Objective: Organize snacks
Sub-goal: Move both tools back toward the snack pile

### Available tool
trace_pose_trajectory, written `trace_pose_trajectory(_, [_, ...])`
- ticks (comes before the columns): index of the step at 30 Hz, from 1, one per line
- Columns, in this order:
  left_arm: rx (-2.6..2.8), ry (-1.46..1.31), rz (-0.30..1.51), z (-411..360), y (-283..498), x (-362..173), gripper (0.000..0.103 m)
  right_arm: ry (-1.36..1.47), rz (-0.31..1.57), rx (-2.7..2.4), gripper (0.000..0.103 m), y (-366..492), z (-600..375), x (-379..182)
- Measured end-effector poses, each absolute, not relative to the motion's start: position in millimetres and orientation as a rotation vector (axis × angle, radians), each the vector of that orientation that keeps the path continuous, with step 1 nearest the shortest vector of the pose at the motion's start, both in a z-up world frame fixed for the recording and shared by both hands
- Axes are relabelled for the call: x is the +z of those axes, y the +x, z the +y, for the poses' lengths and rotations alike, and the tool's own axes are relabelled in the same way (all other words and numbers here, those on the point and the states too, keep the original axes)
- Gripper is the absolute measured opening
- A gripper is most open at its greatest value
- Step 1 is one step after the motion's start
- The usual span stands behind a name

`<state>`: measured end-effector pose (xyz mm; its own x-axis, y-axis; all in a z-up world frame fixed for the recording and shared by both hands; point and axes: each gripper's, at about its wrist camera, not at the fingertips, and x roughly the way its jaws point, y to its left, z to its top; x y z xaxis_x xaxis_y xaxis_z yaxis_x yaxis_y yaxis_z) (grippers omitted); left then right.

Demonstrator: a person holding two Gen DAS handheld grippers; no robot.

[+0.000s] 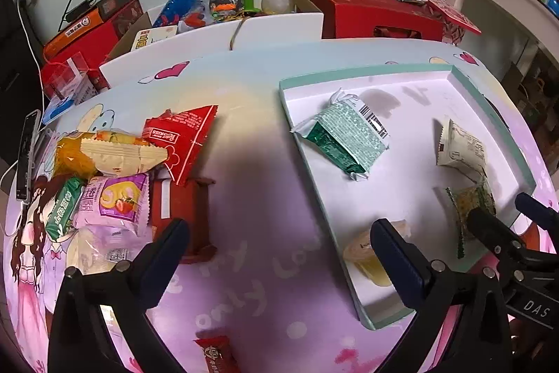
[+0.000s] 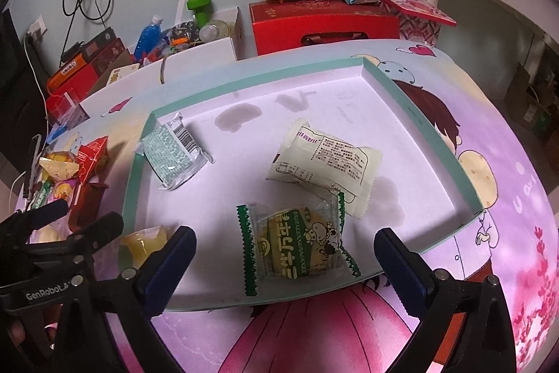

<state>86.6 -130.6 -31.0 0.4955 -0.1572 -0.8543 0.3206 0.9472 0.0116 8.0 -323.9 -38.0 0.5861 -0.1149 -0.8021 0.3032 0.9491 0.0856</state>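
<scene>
Teal-rimmed and white inside, the tray [image 2: 419,142] lies ahead of our right jaws and to the right of our left jaws, and it already carries four snacks. We count one green brick-patterned packet [image 2: 171,156] at its far left, one cream packet [image 2: 325,159] ahead of the right jaws, one clear green-edged packet [image 2: 297,247] lying just in front of and between the right jaws, and one yellow jelly cup [image 2: 143,243] at the near left edge.

Our right gripper [image 2: 284,271] stands fully spread with nothing between its pads; the green-edged packet sits free on the tray floor. Our left gripper [image 1: 279,264] is equally wide apart and empty, hovering over bare counter [image 1: 251,198] between the tray and the pile.

That pile [image 1: 111,184] lies to the left of the left jaws. We can make out roughly seven pieces there: one red triangular packet [image 1: 188,138], one orange-yellow packet, one cream packet, one green packet, one pink strawberry packet, one pale clear packet and one dark red box; overlaps make the count uncertain. One more small red packet [image 1: 216,353] lies alone on the counter below the left jaws.

We judge the sorting about a third done: four in the tray, some eight still to be carried over.
</scene>
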Motion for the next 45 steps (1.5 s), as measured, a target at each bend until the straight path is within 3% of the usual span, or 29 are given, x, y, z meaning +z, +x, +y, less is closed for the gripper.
trace_pose_trajectory(16, [-0.269,0.12,0.996,-107,85,-19,0.103,0.177,0.904,-0.262,0.103,6,-319,-29])
trace_pose_trajectory(32, [-0.085,-0.023,0.946,-5,81,10,0.103,0.135,0.837,-0.155,0.103,11,-269,-5])
trace_pose_trajectory(45, [0.05,-0.09,1.018,54,70,-1,0.103,0.09,0.855,0.013,0.103,16,-196,-6])
